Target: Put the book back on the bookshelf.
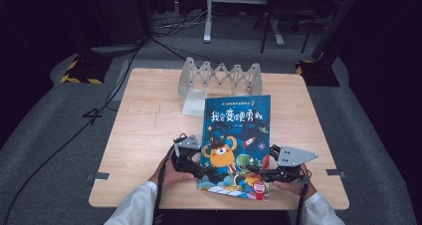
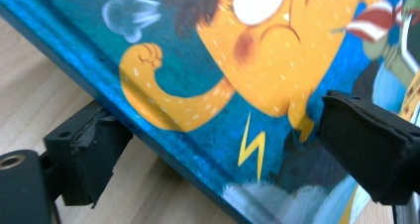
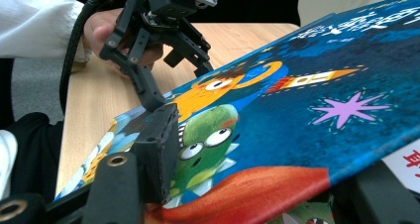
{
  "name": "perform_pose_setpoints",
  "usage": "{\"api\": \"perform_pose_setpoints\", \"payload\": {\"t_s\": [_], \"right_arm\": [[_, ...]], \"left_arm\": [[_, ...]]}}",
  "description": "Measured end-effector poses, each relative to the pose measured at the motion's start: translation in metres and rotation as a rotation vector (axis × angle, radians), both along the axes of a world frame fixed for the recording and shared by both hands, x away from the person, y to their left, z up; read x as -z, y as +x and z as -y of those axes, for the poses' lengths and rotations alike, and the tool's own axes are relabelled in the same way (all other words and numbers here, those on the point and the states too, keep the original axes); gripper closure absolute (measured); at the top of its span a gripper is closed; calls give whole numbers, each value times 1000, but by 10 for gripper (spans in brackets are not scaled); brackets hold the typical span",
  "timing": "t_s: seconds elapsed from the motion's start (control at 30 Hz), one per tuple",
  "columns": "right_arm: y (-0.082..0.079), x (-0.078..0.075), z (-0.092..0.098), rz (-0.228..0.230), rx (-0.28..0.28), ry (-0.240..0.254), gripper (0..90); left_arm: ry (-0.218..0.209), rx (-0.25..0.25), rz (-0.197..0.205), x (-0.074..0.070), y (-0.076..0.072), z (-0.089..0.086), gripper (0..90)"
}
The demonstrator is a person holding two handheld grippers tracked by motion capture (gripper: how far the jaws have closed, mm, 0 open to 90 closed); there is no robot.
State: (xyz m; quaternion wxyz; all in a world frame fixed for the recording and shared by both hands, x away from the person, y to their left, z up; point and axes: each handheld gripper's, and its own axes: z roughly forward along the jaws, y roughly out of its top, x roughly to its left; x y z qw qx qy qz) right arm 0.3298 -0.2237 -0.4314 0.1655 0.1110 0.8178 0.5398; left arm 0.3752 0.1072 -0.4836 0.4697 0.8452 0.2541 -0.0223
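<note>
A blue picture book with an orange cartoon monster on its cover lies on the near half of the wooden table. My left gripper is at the book's left edge. In the left gripper view its jaws stand apart around that edge, one pad beneath it and the other above the cover, with a gap showing. My right gripper is shut on the book's lower right edge. In the right gripper view one pad presses on the cover, which tilts up. My left gripper shows beyond it.
A grey folding zigzag rack stands at the table's far middle, with a pale flat base in front of it. Both white-sleeved forearms come in over the near edge. Cables run across the floor on the left.
</note>
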Motion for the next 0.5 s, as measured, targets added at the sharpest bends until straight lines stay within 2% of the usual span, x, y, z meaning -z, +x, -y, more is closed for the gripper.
{"api": "perform_pose_setpoints", "payload": {"t_s": [0.03,0.17,0.23,0.27,0.4,0.5], "right_arm": [[0,0,0,7,3,0,443],[0,1,1,11,-3,7,446],[0,1,1,9,-6,8,449],[-1,0,0,8,-5,5,449],[-2,-1,-4,15,-7,0,450],[-2,-1,-4,13,-8,2,450]], "left_arm": [[-16,-5,-5,0,1,-1,119],[-37,6,-12,-1,3,-9,197],[-71,-17,-21,-1,6,-13,219],[-69,-14,-23,-1,7,-12,228],[-60,19,-32,-2,12,-6,138],[-97,15,-57,0,16,-5,128]]}}
